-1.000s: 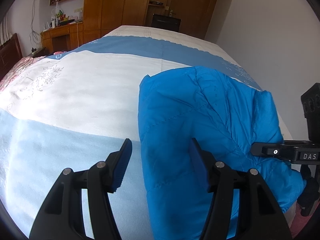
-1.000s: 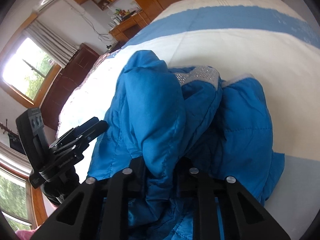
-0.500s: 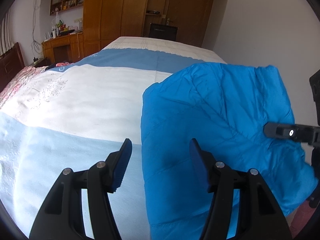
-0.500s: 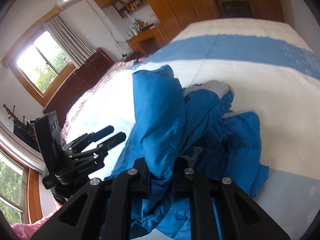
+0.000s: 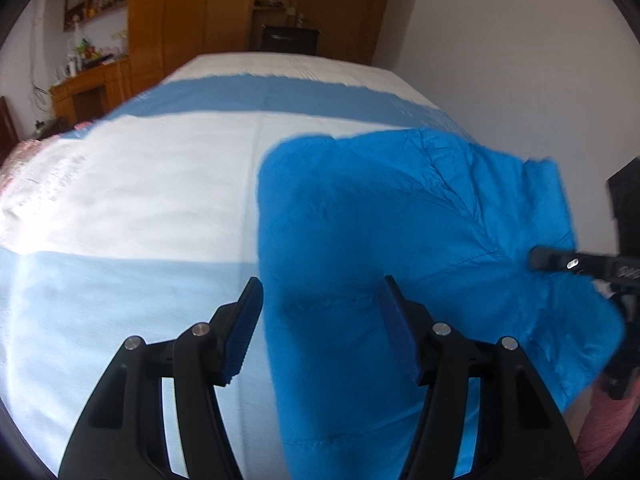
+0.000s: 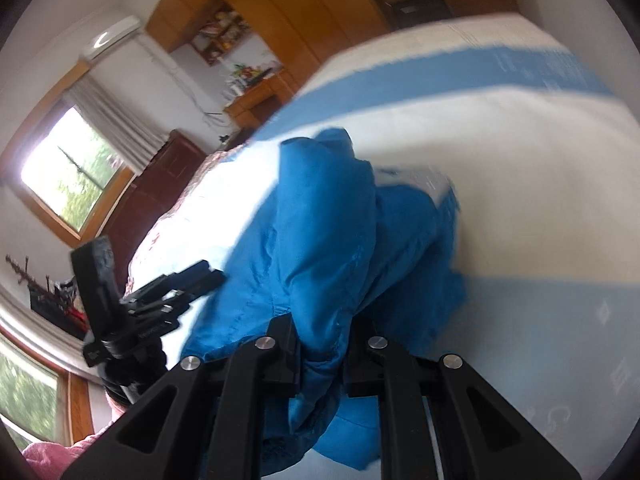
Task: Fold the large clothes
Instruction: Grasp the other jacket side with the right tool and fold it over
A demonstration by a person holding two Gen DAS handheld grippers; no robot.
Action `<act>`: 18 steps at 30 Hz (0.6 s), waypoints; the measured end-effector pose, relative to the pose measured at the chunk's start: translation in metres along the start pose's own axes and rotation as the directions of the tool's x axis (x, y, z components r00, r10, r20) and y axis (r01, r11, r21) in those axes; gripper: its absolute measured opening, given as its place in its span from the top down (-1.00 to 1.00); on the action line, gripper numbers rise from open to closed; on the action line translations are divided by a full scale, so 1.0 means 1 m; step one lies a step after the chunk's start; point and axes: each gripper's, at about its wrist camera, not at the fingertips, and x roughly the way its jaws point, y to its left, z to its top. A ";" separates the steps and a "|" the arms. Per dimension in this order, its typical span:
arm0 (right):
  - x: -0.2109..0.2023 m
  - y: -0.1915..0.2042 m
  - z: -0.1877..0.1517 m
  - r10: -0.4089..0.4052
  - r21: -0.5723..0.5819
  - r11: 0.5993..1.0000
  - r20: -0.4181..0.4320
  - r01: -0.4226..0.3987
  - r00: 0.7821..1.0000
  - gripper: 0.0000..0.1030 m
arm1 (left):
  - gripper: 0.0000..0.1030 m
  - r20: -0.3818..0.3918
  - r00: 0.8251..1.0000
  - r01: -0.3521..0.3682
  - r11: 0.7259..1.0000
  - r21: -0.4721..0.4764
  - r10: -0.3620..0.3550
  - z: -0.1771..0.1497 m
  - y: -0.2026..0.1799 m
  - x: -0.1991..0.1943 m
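A bright blue puffer jacket (image 5: pixel 400 240) lies on the right side of the bed (image 5: pixel 140 184), folded into a thick bundle. My left gripper (image 5: pixel 320 320) is open, its jaws wide apart over the jacket's near left edge, holding nothing. My right gripper (image 6: pixel 322 360) is shut on a bunched fold of the jacket (image 6: pixel 320 240) and lifts it above the bed. The right gripper also shows at the right edge of the left wrist view (image 5: pixel 560 262), against the jacket. The left gripper appears at the left of the right wrist view (image 6: pixel 176 292).
The bed has a quilt in white and blue bands (image 6: pixel 520 168). Wooden wardrobes (image 5: pixel 224 12) and a desk (image 5: pixel 92 88) stand beyond it. A white wall (image 5: pixel 520 60) runs along the bed's right side. A window (image 6: pixel 72 172) is at the left.
The right gripper has lifted and swung the held fold of the jacket, so the bundle has shifted on the bed. The left gripper has stayed open and drifted slightly.
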 end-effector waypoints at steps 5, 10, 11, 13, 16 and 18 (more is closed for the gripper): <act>0.020 -0.035 -0.020 0.066 0.068 0.995 0.022 -0.067 0.998 0.66 | -0.24 -0.035 0.999 0.038 0.999 -0.006 -0.038 -0.011 0.006 0.025; 0.030 -0.038 -0.029 0.066 0.072 0.995 0.049 -0.069 0.997 0.58 | -0.27 -0.039 0.999 0.037 0.999 -0.031 -0.038 -0.015 0.012 0.032; 0.028 -0.038 -0.028 0.066 0.069 0.995 0.048 -0.069 0.997 0.51 | -0.27 -0.040 0.998 0.043 0.998 -0.040 -0.045 -0.017 0.012 0.030; 0.018 -0.031 -0.027 0.037 0.062 0.997 0.044 -0.040 0.998 0.41 | -0.26 -0.052 0.996 0.063 0.995 -0.072 -0.067 -0.017 0.017 0.023; -0.013 -0.010 -0.029 -0.091 -0.008 0.996 0.102 0.092 0.991 0.31 | -0.22 -0.012 0.999 0.031 0.997 -0.071 -0.032 -0.017 0.021 0.001; -0.035 0.008 -0.031 -0.158 -0.047 0.985 0.170 0.168 0.973 0.31 | -0.22 0.036 0.999 0.015 0.998 -0.053 -0.013 -0.019 0.019 -0.020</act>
